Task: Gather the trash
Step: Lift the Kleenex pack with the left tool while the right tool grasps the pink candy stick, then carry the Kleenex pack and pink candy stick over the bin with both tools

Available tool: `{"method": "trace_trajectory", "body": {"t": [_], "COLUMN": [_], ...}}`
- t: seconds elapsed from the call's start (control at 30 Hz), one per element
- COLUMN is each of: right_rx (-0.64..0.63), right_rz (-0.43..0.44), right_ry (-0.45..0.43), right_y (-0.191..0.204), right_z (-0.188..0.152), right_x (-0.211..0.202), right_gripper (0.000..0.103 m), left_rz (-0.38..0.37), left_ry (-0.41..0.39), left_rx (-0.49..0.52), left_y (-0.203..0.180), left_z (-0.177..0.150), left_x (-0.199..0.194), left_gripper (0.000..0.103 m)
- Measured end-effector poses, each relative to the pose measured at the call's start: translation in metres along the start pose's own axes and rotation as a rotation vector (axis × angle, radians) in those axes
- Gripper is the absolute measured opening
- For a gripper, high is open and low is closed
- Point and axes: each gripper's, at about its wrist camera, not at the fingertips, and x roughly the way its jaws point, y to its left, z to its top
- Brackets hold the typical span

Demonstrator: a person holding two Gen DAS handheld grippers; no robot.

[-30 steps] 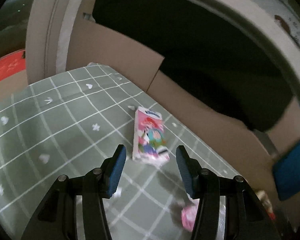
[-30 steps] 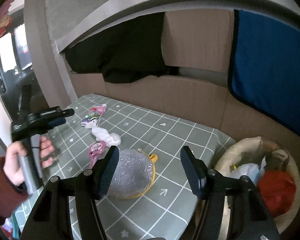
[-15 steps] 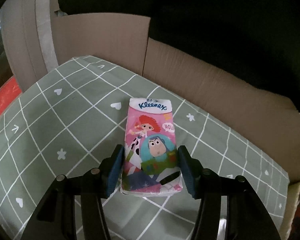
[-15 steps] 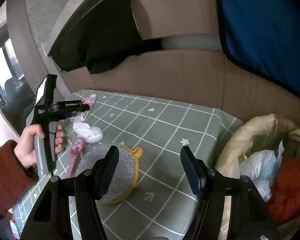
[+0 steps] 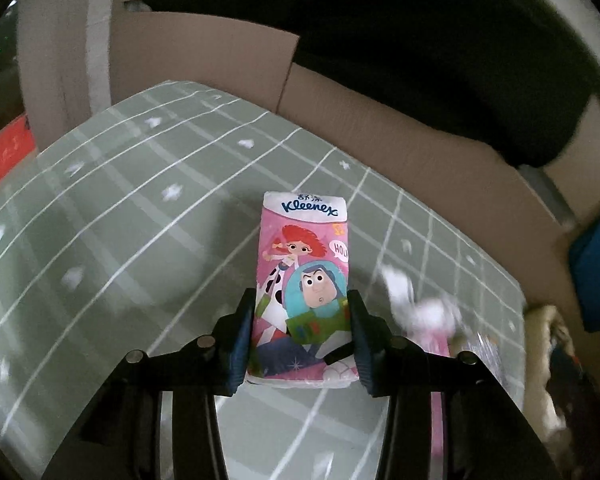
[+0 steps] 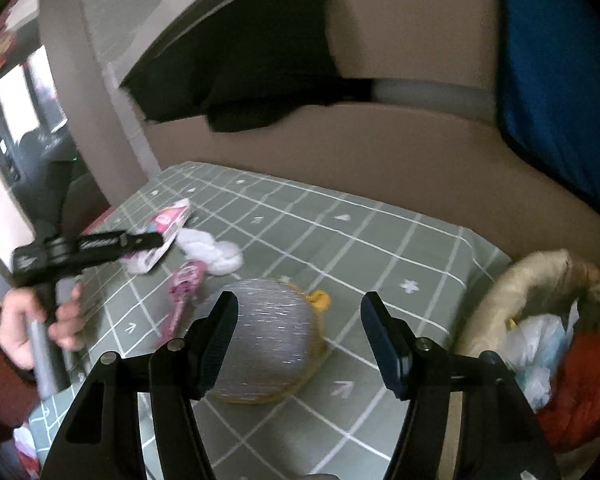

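Two grippers: left gripper [image 5: 302, 334] jaws closing around Kleenex pack [image 5: 305, 280], long axis pointing straight ahead; right gripper [image 6: 296, 340] jaws wide, empty.

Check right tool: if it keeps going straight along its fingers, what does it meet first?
Probably the round silver glittery pouch with yellow trim, lying on the green checked cloth just beyond the open right tool; depth uncertain.

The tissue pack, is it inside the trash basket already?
No, the tissue pack sits between the left gripper fingers above the checked cloth.
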Motion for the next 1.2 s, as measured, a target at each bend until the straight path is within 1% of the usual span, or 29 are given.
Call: {"method": "trace_trajectory", "body": {"t": [0.07,0.13,0.2,0.3,0.33,0.4,0.47,0.57,0.63,0.7,0.87,0.93,0.97,1.1,1.2], "right_rx": [-0.028,-0.073,-0.12,-0.18,-0.186,-0.19,-0.199,-0.253,-0.276,-0.272,-0.238,-0.229,-0.224,-0.217,-0.215], "right_rz": [0.023,0.058,0.079,0.059,0.05,0.04,0.029,-0.032,-0.055,-0.065,-0.088,-0.073,-0.067,-0.015,-0.016], "right_ry": [0.025,0.08,0.117,0.135,0.139,0.149,0.164,0.177,0.187,0.213,0.26,0.267,0.267,0.227,0.191], "right_y": [0.012,0.028,0.045,0.067,0.071,0.079,0.087,0.103,0.109,0.111,0.11,0.11,0.11,0.116,0.113], "right_z": [0.001,0.002,0.0,0.0,0.001,0.004,0.007,0.009,0.01,0.012,0.015,0.016,0.016,0.016,0.017], "right_x": [0.006,0.015,0.023,0.035,0.039,0.049,0.06,0.076,0.086,0.098,0.117,0.118,0.117,0.093,0.071], "right_gripper": [0.062,0.061,0.054,0.054,0.054,0.054,0.055,0.055,0.055,0.055,0.054,0.046,0.044,0.044,0.044], "left_rz": [-0.008,-0.02,-0.031,-0.04,-0.035,-0.027,-0.02,-0.015,-0.041,-0.063,-0.076,-0.076,-0.076,-0.072,-0.074], "left_ry": [-0.014,-0.032,-0.051,-0.091,-0.116,-0.151,-0.184,-0.207,-0.205,-0.194,-0.171,-0.166,-0.165,-0.168,-0.176], "left_rx": [-0.004,-0.024,-0.056,-0.09,-0.094,-0.084,-0.048,-0.018,-0.027,-0.043,-0.065,-0.071,-0.072,-0.063,-0.049], "left_y": [0.004,0.013,0.021,0.029,0.031,0.032,0.032,0.031,0.034,0.039,0.049,0.05,0.05,0.045,0.038], "left_z": [-0.013,-0.025,-0.036,-0.045,-0.048,-0.053,-0.057,-0.058,-0.058,-0.059,-0.062,-0.063,-0.063,-0.062,-0.062], "left_x": [-0.016,-0.035,-0.052,-0.071,-0.079,-0.091,-0.1,-0.105,-0.104,-0.101,-0.094,-0.092,-0.091,-0.093,-0.098], "left_gripper": [0.044,0.044,0.044,0.044,0.044,0.044,0.044,0.044,0.044,0.044,0.044,0.044,0.044,0.044,0.044]}}
